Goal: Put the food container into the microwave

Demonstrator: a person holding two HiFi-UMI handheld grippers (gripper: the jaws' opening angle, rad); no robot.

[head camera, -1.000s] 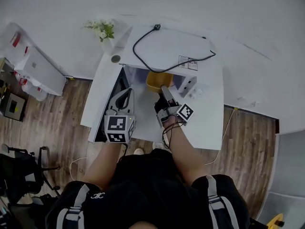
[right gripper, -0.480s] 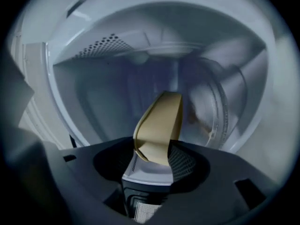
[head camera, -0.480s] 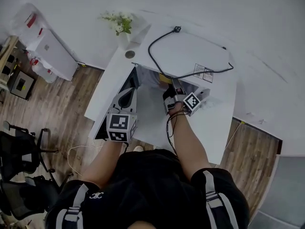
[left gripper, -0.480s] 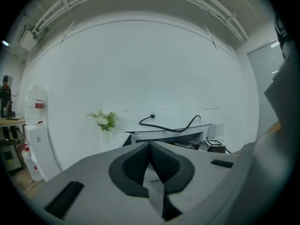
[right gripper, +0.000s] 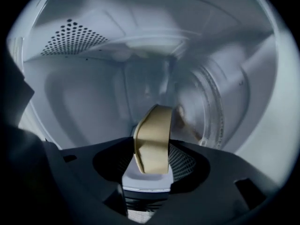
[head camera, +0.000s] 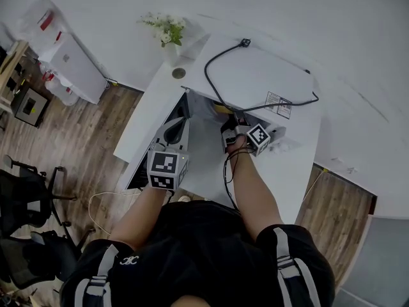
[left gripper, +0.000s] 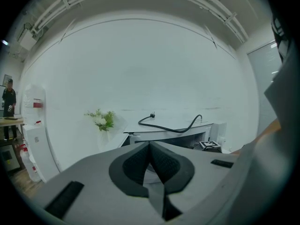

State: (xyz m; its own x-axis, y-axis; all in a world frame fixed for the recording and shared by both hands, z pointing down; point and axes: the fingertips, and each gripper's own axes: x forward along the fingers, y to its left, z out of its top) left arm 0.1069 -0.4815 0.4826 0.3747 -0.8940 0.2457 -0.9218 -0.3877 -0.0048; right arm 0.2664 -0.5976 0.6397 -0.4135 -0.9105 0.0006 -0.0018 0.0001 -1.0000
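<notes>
The white microwave (head camera: 259, 85) stands on a white table, its door (head camera: 181, 109) swung open to the left. My right gripper (head camera: 232, 118) reaches into the cavity, shut on the tan food container (head camera: 221, 109), which is mostly hidden under the microwave's top. In the right gripper view the container (right gripper: 152, 142) sits tilted on edge between the jaws of my right gripper (right gripper: 151, 162), above the round turntable ring (right gripper: 213, 114). My left gripper (head camera: 174, 126) hovers by the open door, shut and holding nothing. The left gripper view shows the left gripper (left gripper: 150, 146) with the microwave (left gripper: 176, 137) ahead.
A black power cable (head camera: 225, 66) lies coiled on the microwave top. A vase of flowers (head camera: 165, 32) stands at the table's (head camera: 148, 110) back left corner. A white cabinet (head camera: 69, 68) and office chairs (head camera: 25, 200) stand on the wooden floor to the left.
My right gripper has pushed the container deeper into the microwave, so less of it shows from above. The left gripper has barely moved; the head view shifted.
</notes>
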